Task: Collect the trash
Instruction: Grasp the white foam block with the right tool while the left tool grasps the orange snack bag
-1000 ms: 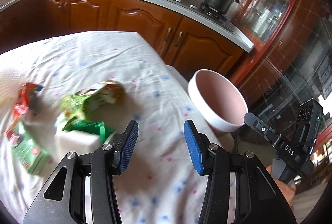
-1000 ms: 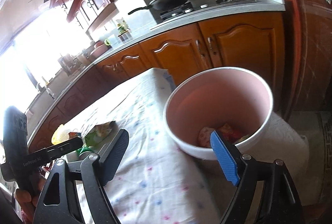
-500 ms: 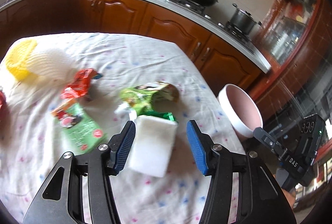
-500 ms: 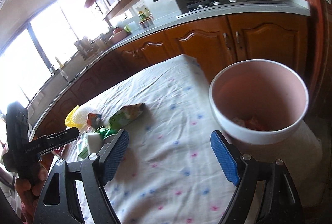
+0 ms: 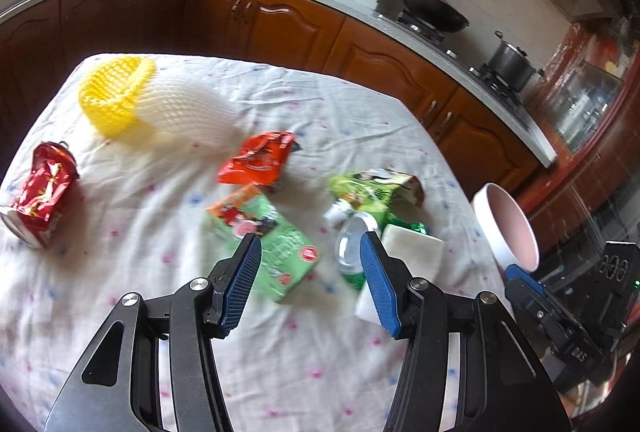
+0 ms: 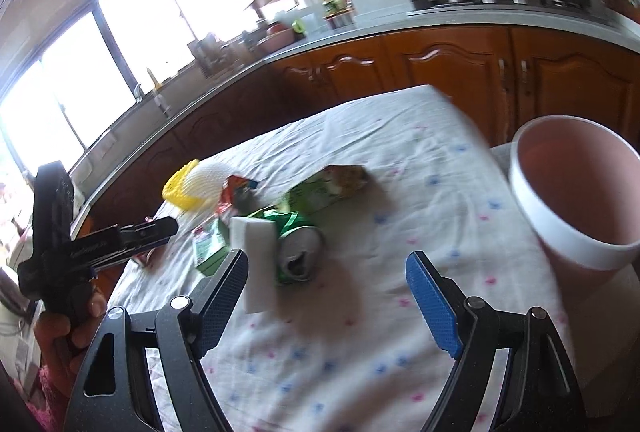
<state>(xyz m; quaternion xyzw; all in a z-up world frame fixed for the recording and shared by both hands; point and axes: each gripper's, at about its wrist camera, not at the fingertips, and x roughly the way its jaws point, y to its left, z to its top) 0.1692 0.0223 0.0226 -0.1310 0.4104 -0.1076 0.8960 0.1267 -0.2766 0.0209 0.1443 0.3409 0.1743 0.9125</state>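
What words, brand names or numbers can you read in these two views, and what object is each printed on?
"DAS": on the side of the right tool, seen at the right edge of the left wrist view.
Print on the left tool's side arm: too blurred to read.
Print on the green carton, orange packet, crushed red can, green bag and green can: too blurred to read.

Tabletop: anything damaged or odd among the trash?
Yes. The red drink can at the table's left edge is crushed and lies on its side. The green drink can also lies tipped, its opened top facing the right wrist camera, beside the white foam block.
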